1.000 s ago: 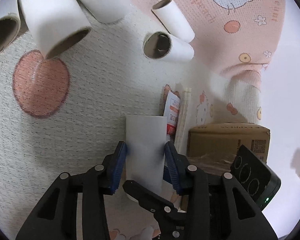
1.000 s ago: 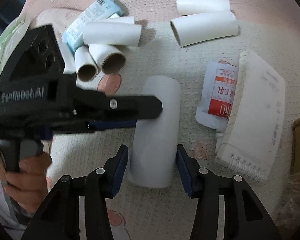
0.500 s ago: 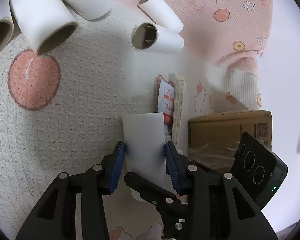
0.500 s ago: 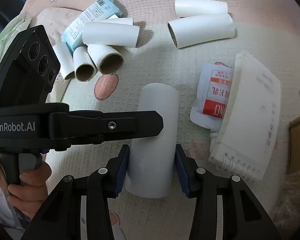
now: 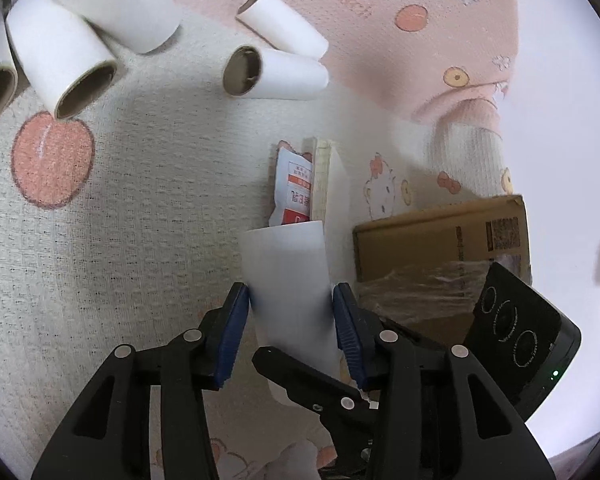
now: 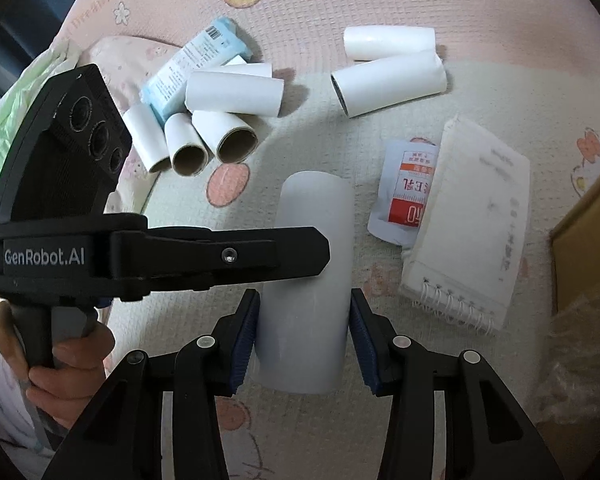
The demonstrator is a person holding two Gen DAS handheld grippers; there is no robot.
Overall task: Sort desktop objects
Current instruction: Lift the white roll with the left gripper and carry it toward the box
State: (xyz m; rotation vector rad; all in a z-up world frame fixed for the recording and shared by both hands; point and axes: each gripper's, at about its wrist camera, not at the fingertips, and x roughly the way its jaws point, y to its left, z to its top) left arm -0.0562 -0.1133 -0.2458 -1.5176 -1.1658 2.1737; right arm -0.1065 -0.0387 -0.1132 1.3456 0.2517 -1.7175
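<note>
White paper tube [image 6: 306, 280] at near centre is now pinched by both tools: the left tool [image 5: 291, 312] stays clamped on it, while the right tool [image 6: 304, 324], spread a second ago, has closed.

Item count on my mat

I count seven tubes: one large tube [image 6: 306, 280], two [image 6: 388, 80] apart, four in a cluster [image 6: 232, 94]. One blue pack [image 6: 196, 66], one sachet [image 6: 406, 192], one notebook [image 6: 472, 220], one box [image 5: 440, 240], two grippers.
</note>
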